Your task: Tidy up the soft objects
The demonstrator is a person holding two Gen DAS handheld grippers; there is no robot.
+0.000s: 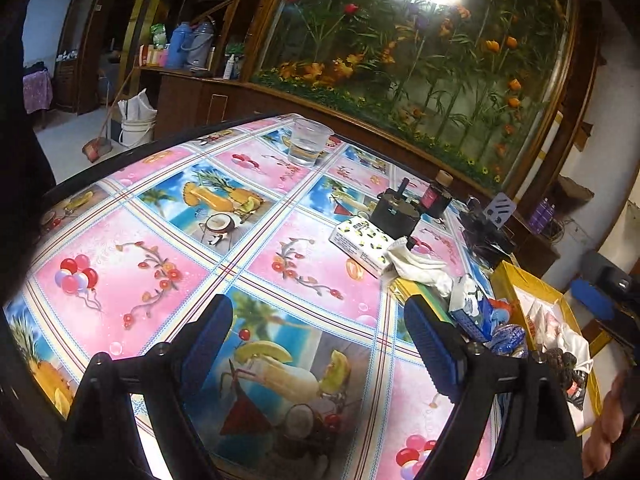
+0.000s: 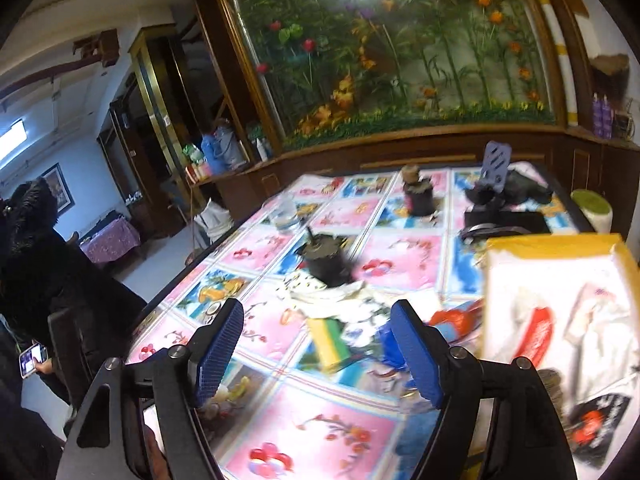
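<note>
A surface [image 1: 256, 236] covered in a bright cloth of pink flower squares and blue fruit-drink squares fills both views. The left gripper [image 1: 318, 344] hovers over bare cloth, its blue-padded fingers [image 1: 206, 344] spread wide with nothing between them. A clear plastic cup [image 1: 308, 142] of water stands far beyond it. To its right lie a patterned tissue pack [image 1: 360, 244], a crumpled white cloth [image 1: 416, 264] just beside the pack, and a loose heap of small packets near the right fingertip. Further right sits a yellow box [image 1: 508, 284] holding soft white and red items.

The right gripper [image 2: 316, 348] also hangs with fingers [image 2: 218, 350] apart and empty. The blurred heap, with a yellow-green sponge [image 2: 330, 340], lies on the cloth beyond and between them; the yellow box stands to their right.
</note>
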